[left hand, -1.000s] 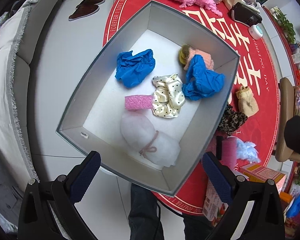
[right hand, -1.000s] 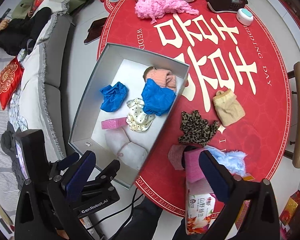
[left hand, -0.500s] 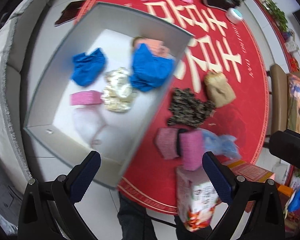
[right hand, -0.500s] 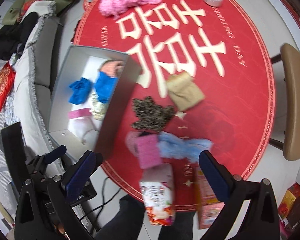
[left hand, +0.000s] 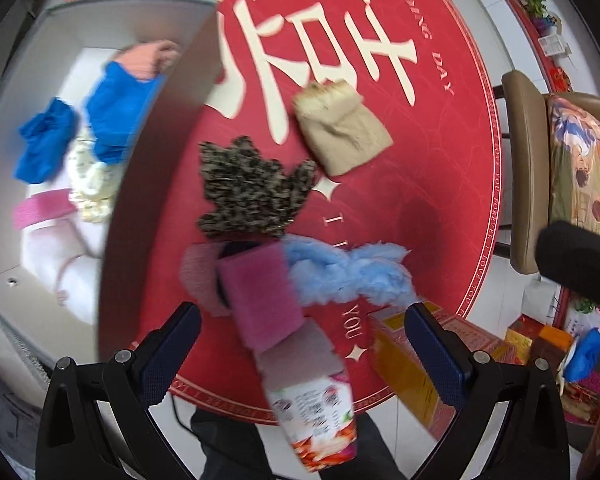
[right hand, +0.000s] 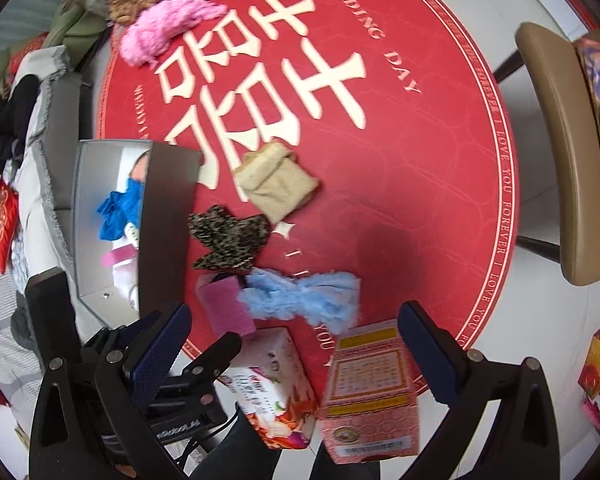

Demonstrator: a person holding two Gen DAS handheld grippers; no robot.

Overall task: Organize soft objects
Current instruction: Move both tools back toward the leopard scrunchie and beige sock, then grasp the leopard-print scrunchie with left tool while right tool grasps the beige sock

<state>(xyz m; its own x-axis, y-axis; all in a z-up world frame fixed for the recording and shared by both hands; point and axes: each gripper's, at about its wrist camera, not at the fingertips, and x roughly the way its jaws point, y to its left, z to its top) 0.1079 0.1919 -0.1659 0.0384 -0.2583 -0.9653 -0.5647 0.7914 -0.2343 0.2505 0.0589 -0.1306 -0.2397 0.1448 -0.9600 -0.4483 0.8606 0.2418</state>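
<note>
Red round table (left hand: 420, 184) holds leftover soft things just right of the grey box (left hand: 156, 184). Both grippers (left hand: 300, 344) (right hand: 296, 340) hang released, empty; next, probably close on the pink sponge (left hand: 260, 300).

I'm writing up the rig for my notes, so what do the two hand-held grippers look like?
Both look alike. The left hand-held gripper and right hand-held gripper each have a black frame with two splayed arms, silver bolt heads at the joints, and fingers faced with dark blue textured pads. In the right wrist view the left unit's black body carries small white lettering, too blurred to read.
</note>
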